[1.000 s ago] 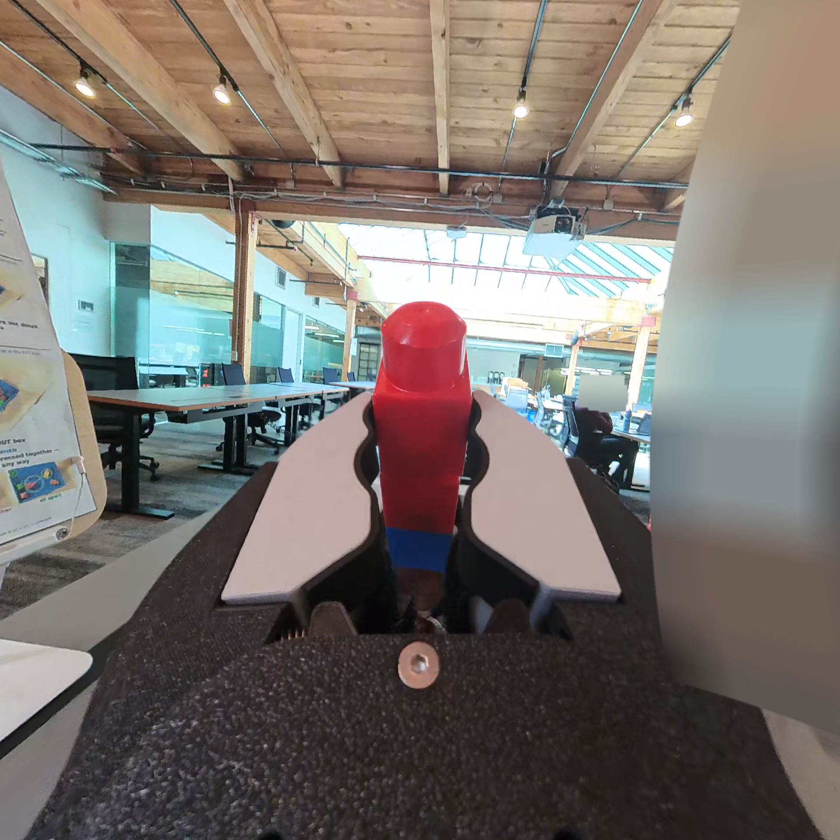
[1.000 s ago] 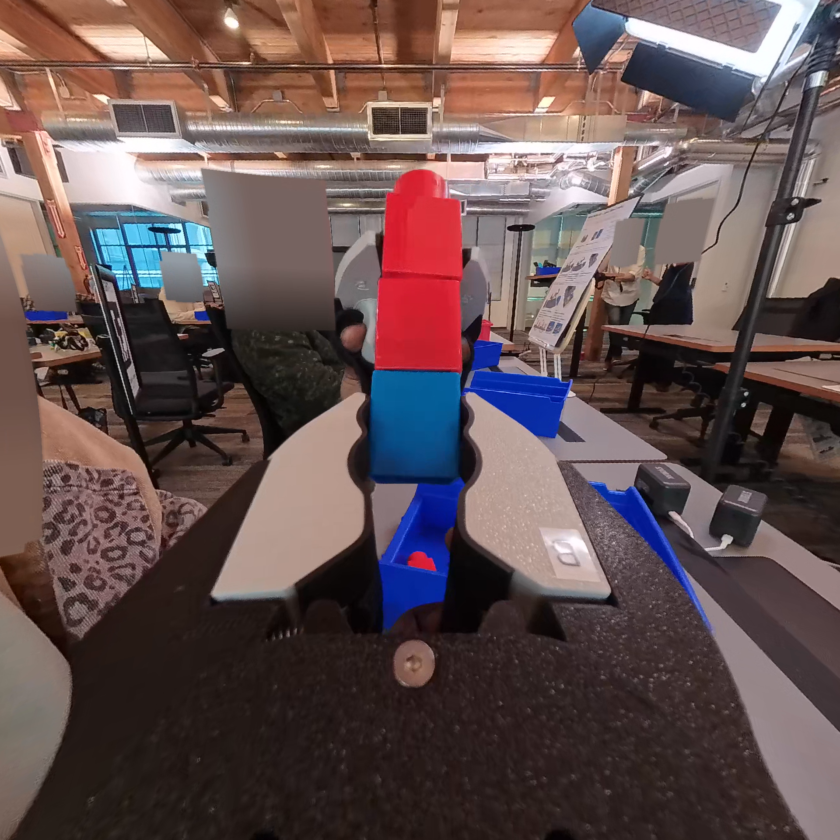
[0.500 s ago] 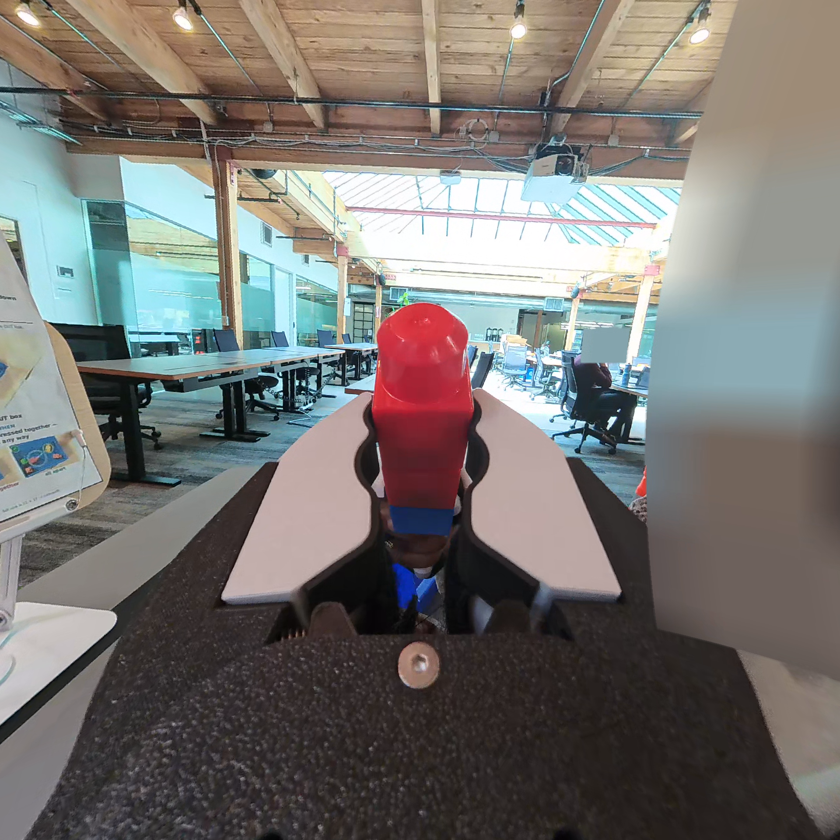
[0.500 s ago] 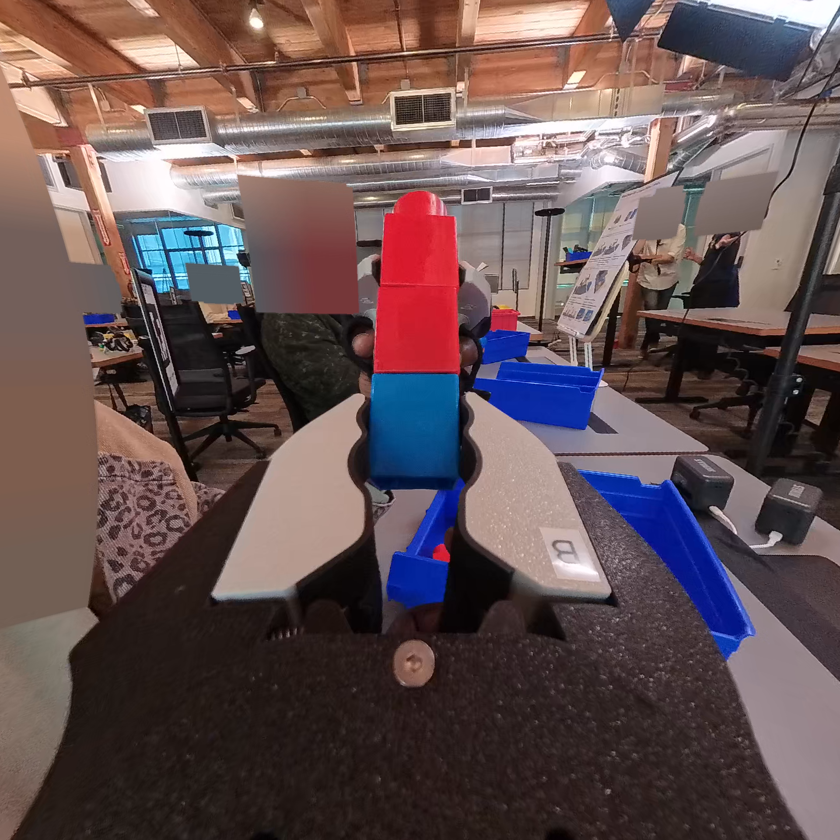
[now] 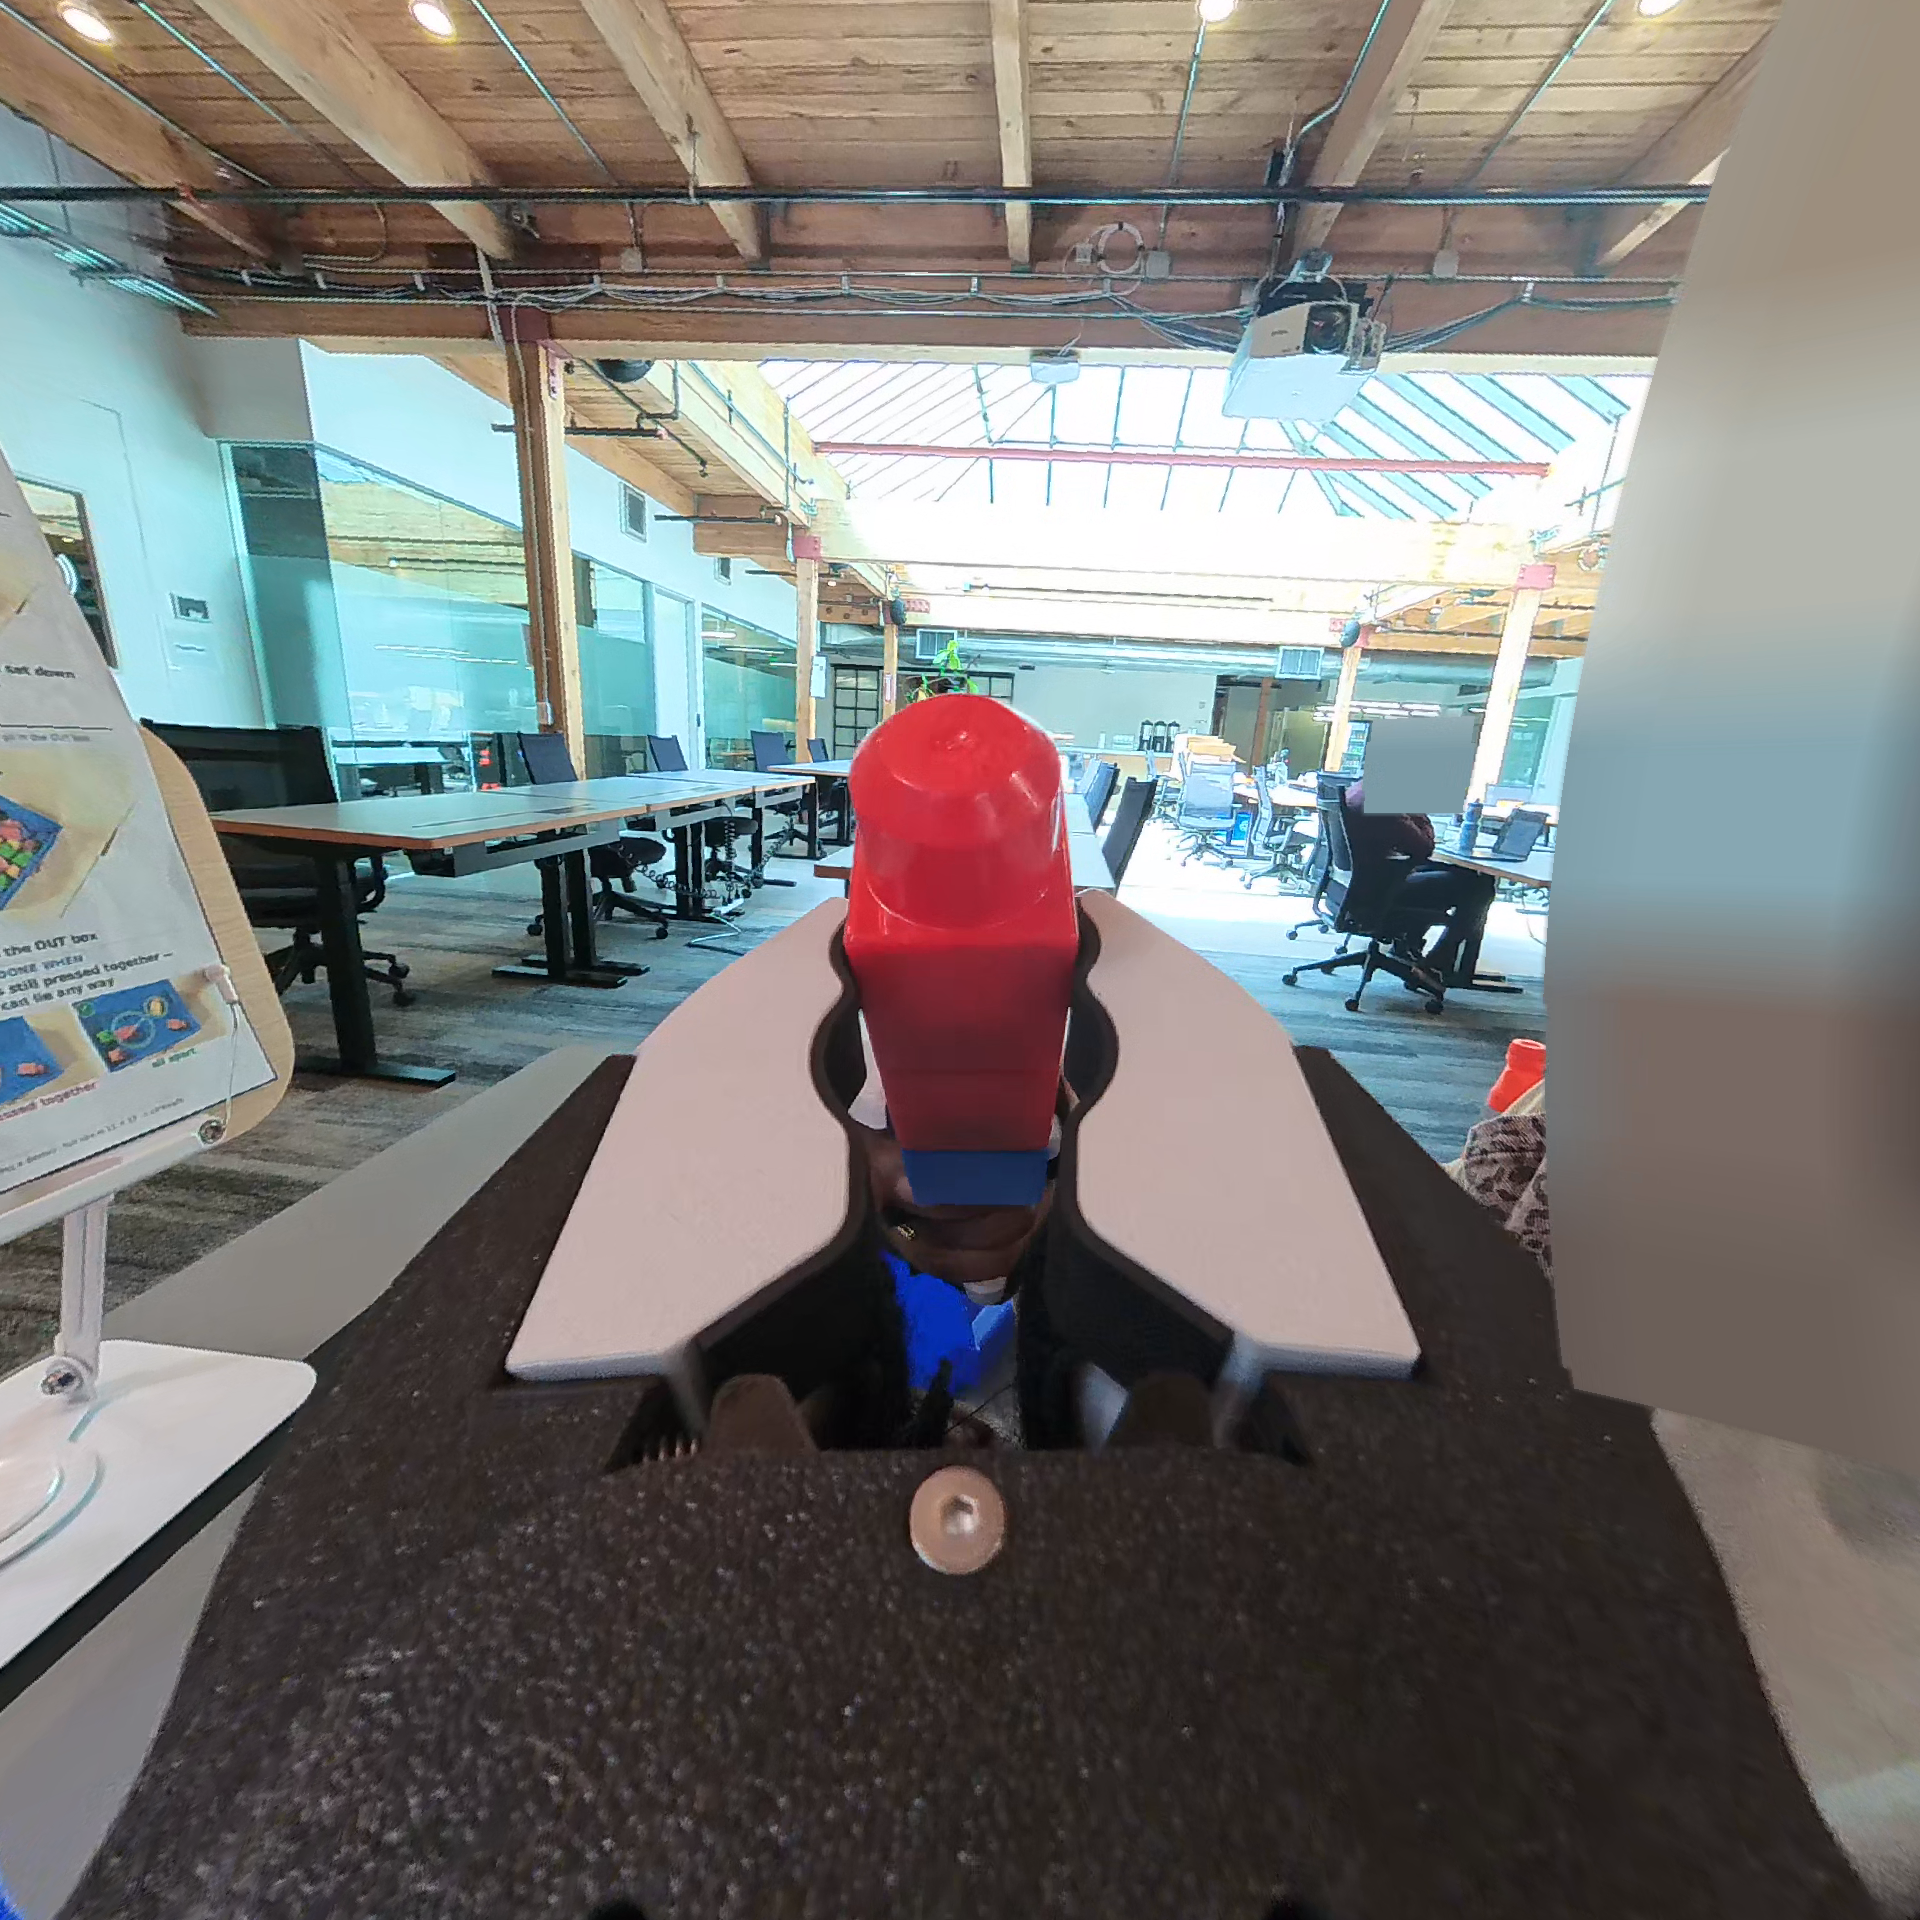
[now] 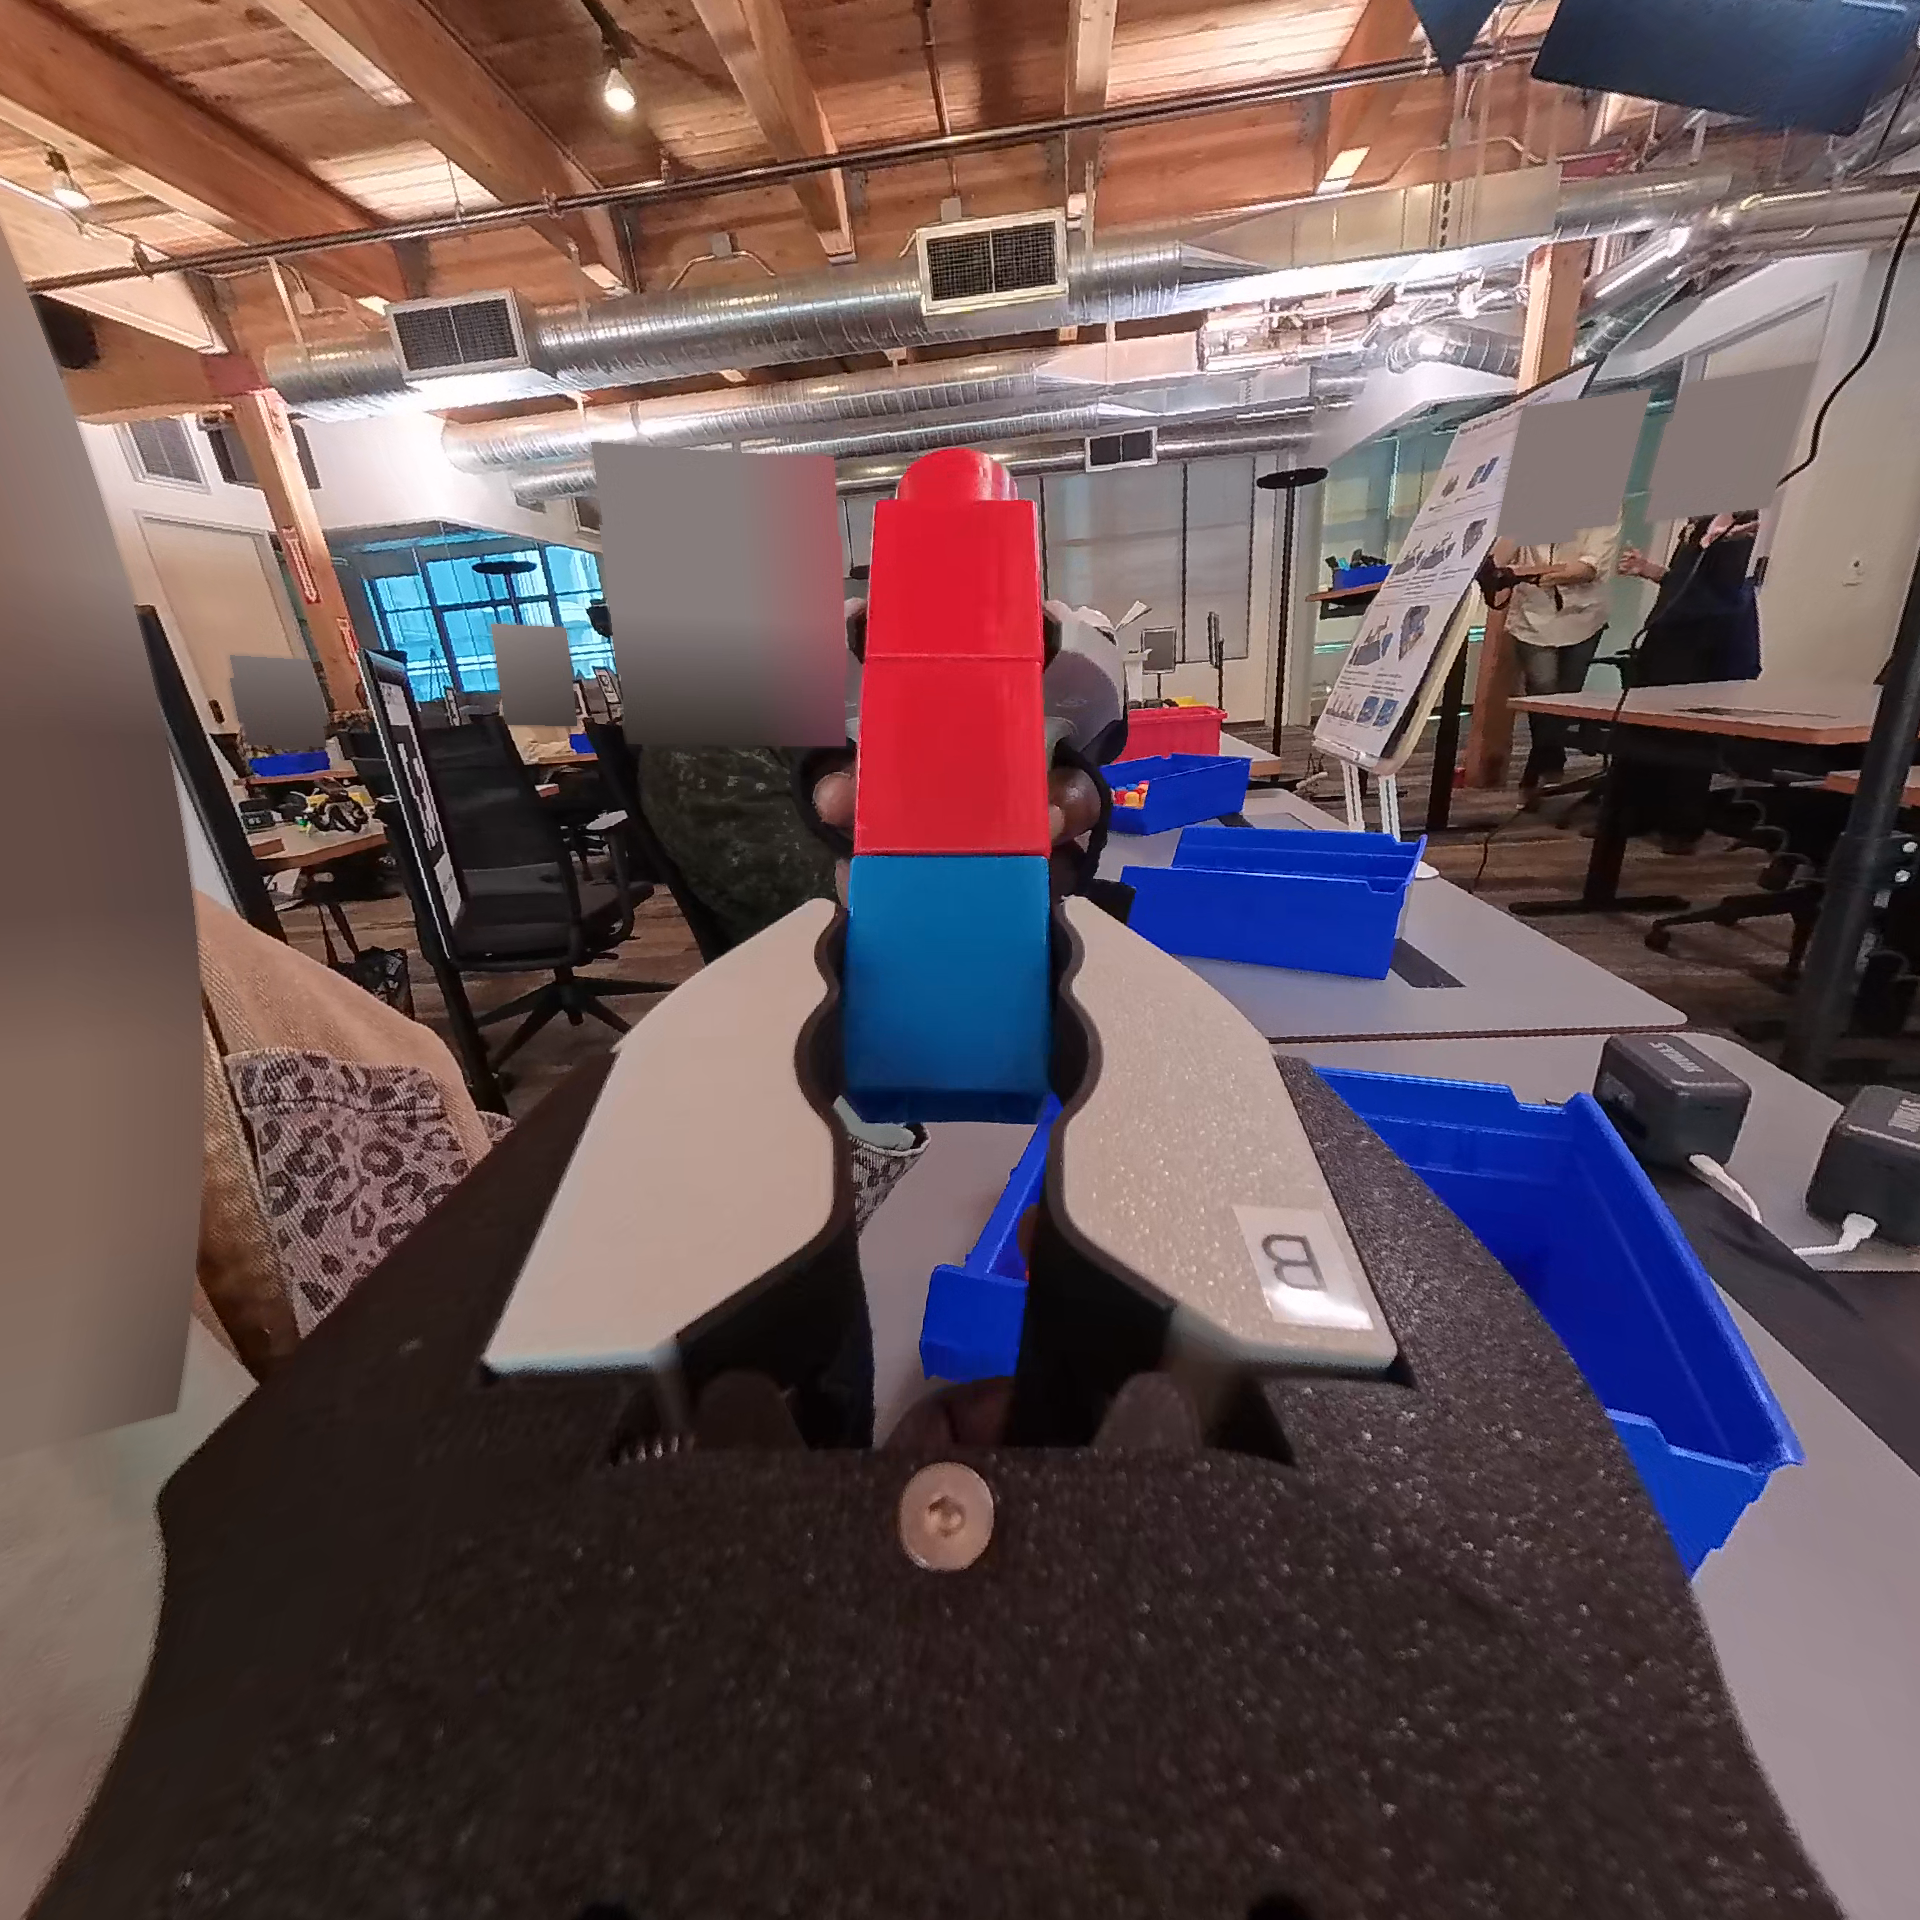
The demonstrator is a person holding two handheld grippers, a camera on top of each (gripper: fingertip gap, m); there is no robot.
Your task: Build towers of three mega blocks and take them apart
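A tower of three mega blocks hangs in the air between both grippers: a red block point(image 6: 954, 577) with its stud on top, a second red block point(image 6: 951, 753) under it, and a blue block point(image 6: 943, 971) at the bottom. My right gripper point(image 6: 948, 925) is shut on the blue block. My left gripper point(image 5: 961, 925) is shut on the red top block point(image 5: 961, 914). In the left wrist view only a strip of the blue block point(image 5: 971, 1174) shows below the red. The left gripper's grey fingers point(image 6: 1086, 681) show behind the red blocks in the right wrist view.
A large blue bin point(image 6: 1621, 1299) stands on the grey table point(image 6: 1818, 1662) below right of the tower. A second blue bin point(image 6: 1278, 904) sits farther back. Two black power adapters point(image 6: 1673, 1101) lie at the right. A sign stand point(image 5: 114, 935) stands left. A leopard-print sleeve point(image 6: 343, 1143) is at the left. My hands' fingertips stand some 5 cm from each other.
Both grippers have kept their hold on the tower. Both views have tipped down a little, so more of the table and the blue bin shows in the right wrist view.
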